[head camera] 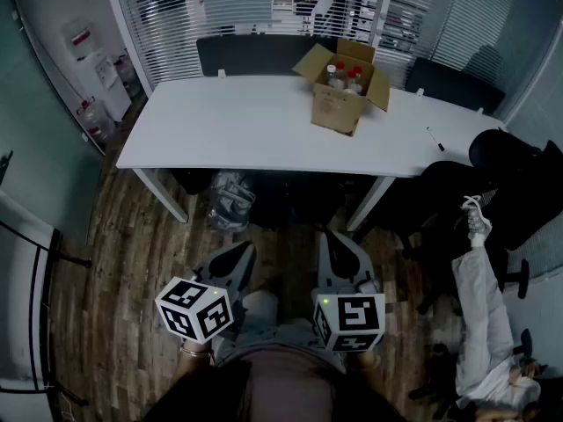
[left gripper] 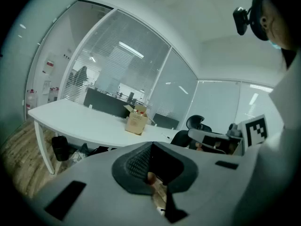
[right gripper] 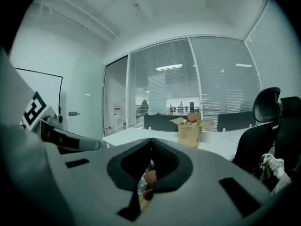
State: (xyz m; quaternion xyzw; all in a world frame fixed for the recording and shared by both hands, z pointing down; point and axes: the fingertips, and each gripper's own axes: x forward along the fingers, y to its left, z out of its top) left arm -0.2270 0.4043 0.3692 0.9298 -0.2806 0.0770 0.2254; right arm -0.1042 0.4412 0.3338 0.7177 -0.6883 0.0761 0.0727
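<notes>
a: where's the cardboard box (head camera: 339,104)?

b: on the white table (head camera: 229,121), toward the far edge and right of the middle. it's upright with its flaps open, and a few bottles (head camera: 341,76) with red and pale caps stand inside.

a: has anything got hold of it?

b: no. both grippers are well apart from it, low by the person's lap, over the wooden floor (head camera: 123,262) on the table's near side.

a: what about the left gripper (head camera: 239,255)?

b: its own view shows the two dark pads pinched together at the tip with nothing between them. it points toward the table, with the box far ahead.

a: and the right gripper (head camera: 336,249)?

b: the same. its jaws are closed tip to tip and it's empty, facing the box from a distance.

a: so how far along would you say things are?

b: i'd judge it's at the very outset. the box sits square on the table, the bottles are all in it, and neither claw carries anything. any handling of the box or the bottles is all left to do.

a: what else is around?

b: a dark pen (head camera: 435,139) lies on the table to the box's right. there's a grey bag (head camera: 230,200) on the floor under the table and a black office chair (head camera: 510,161) at the right end. a seated person's leg (head camera: 479,297) in light trousers stretches out beside that chair. dark chairs (head camera: 255,55) stand behind the table, against a glass wall with blinds.
</notes>
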